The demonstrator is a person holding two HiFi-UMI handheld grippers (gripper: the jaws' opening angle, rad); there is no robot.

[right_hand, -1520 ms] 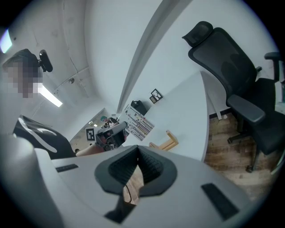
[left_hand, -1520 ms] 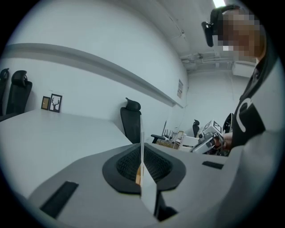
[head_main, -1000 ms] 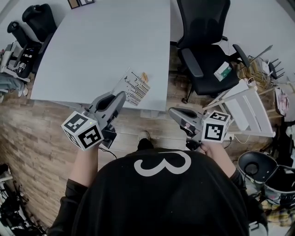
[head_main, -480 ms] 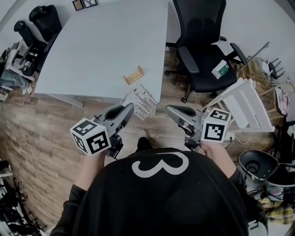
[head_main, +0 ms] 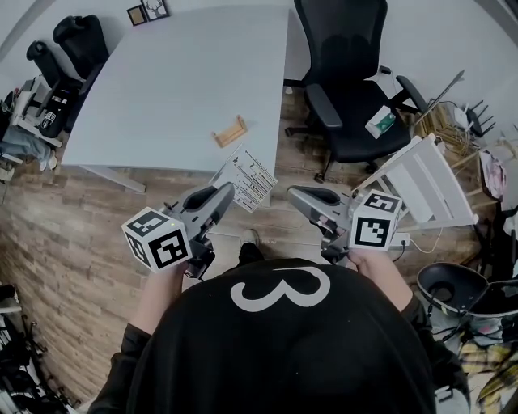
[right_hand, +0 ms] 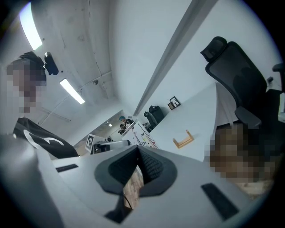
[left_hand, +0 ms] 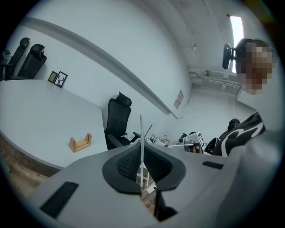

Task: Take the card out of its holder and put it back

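Note:
My left gripper (head_main: pixel 229 190) is shut on a white printed card (head_main: pixel 247 176), held in the air just off the table's near edge. In the left gripper view the card (left_hand: pixel 141 133) stands edge-on between the pads of that gripper (left_hand: pixel 141 153). The small wooden card holder (head_main: pixel 229 132) sits empty on the grey table (head_main: pixel 162 81), beyond the card; it also shows as the holder (left_hand: pixel 80 143) and the holder (right_hand: pixel 183 140). My right gripper (head_main: pixel 291 194) hovers to the card's right, over the floor, shut with nothing in it (right_hand: pixel 137 153).
A black office chair (head_main: pixel 348 81) stands at the table's right side, with a white folding rack (head_main: pixel 425 190) and clutter further right. Two small picture frames (head_main: pixel 146 12) lie at the table's far edge. More black chairs (head_main: pixel 73 36) stand at the far left. Wooden floor lies below me.
The card has come out of the wooden holder: my left gripper has drawn it back off the table towards me. The holder stays on the table. The right gripper has barely moved.

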